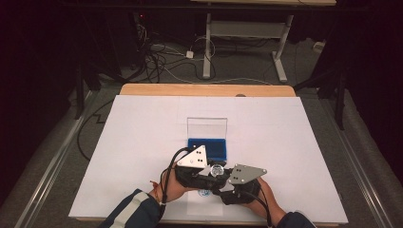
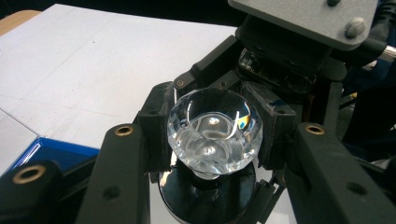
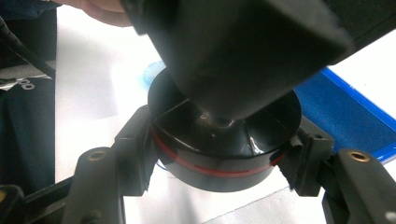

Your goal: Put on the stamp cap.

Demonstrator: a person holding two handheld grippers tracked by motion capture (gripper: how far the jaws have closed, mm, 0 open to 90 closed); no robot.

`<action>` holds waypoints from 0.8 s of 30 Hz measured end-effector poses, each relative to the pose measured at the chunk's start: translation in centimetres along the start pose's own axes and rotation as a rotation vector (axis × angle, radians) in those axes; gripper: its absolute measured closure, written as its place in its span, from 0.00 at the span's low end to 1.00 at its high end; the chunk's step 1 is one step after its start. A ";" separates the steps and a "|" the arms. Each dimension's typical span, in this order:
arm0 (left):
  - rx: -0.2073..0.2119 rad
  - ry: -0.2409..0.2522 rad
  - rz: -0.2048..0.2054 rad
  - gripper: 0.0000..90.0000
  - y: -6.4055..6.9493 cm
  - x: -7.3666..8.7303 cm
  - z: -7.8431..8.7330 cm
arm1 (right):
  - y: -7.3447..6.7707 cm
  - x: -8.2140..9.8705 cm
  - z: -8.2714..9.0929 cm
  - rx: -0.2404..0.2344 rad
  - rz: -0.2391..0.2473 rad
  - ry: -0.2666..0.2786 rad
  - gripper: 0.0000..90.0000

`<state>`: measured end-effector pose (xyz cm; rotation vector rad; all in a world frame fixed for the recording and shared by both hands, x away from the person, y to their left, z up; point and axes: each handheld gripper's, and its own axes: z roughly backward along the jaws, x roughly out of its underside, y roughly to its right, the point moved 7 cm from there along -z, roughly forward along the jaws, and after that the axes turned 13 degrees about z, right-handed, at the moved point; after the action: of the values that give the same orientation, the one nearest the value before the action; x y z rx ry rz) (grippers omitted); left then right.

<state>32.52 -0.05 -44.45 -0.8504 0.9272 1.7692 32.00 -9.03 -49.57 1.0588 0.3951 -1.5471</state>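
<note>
A clear faceted crystal (image 1: 218,169) sits on a black round base with a red band (image 3: 224,140), held just above the white table near its front middle. In the left gripper view my left gripper (image 2: 215,130) is shut on the crystal (image 2: 212,123), one pad on each side, with the black base (image 2: 205,200) under it. My right gripper (image 3: 222,158) is shut on the base from the opposite side. In the high view the left gripper (image 1: 215,170) and right gripper (image 1: 220,179) meet tip to tip. The left gripper's black body (image 3: 233,46) hides the crystal in the right gripper view.
A blue box (image 1: 207,148) with its clear lid (image 1: 206,127) standing upright lies just behind the grippers. A round blue mark (image 1: 204,192) shows on the white table sheet (image 1: 142,142) under the hands. Cables and desk legs (image 1: 207,52) lie on the floor beyond the far edge.
</note>
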 end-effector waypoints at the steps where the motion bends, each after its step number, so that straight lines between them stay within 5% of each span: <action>1: 0.000 -0.002 0.000 0.59 0.0 0.0 0.0 | 0.0 0.0 0.0 -0.001 0.001 0.000 0.42; 24: -0.003 0.017 0.002 0.60 0.1 -0.2 0.2 | 0.1 0.1 -0.2 0.007 0.010 -0.018 0.29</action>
<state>32.48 -0.01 -44.15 -0.8685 0.9371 1.7675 32.19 -8.96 -49.80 1.0499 0.3720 -1.5486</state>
